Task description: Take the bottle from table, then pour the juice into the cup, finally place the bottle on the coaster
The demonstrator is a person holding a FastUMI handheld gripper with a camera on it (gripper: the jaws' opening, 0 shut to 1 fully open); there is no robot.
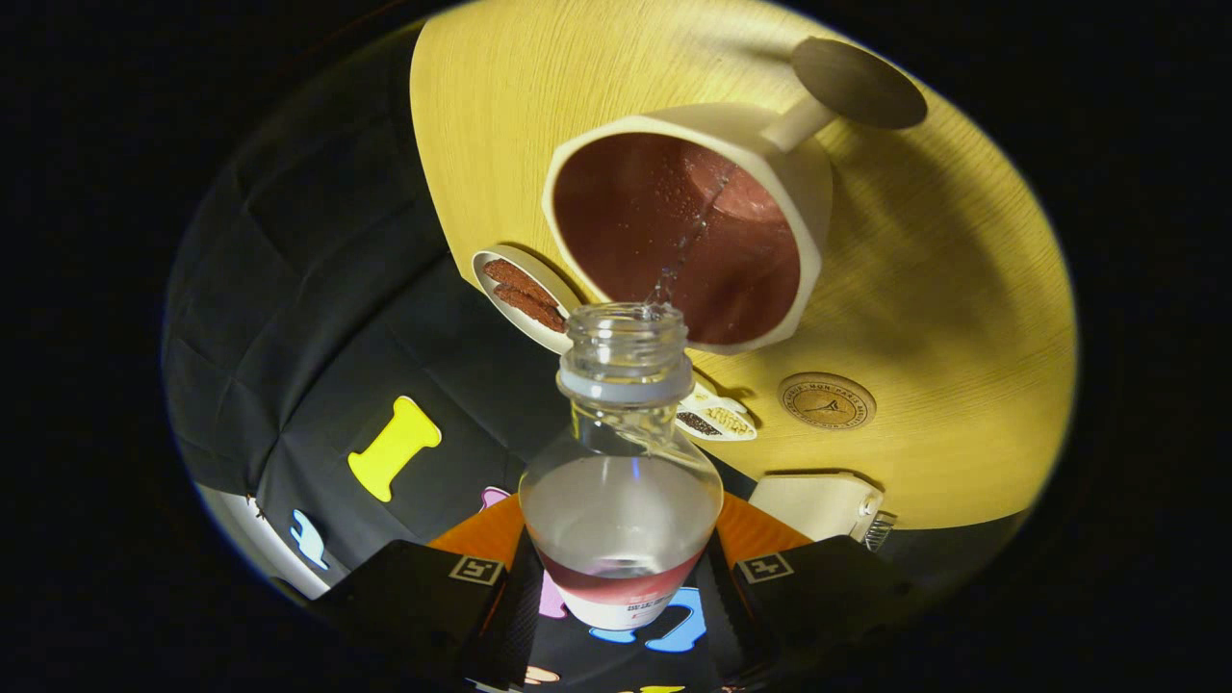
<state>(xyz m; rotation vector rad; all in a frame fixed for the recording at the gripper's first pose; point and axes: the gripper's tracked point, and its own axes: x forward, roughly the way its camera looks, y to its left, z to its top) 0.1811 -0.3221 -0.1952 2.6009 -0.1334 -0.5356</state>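
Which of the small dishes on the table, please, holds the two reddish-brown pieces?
The oval dish beside the cup, beyond the bottle the claw grips; the other dish holds pale and dark bits.

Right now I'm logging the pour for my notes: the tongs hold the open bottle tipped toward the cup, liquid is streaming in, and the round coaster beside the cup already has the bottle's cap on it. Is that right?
Not quite. In the gripper view the coaster is bare, with no cap on it. The rest holds: the tongs grip the open bottle, tipped toward the cup, with liquid streaming in.
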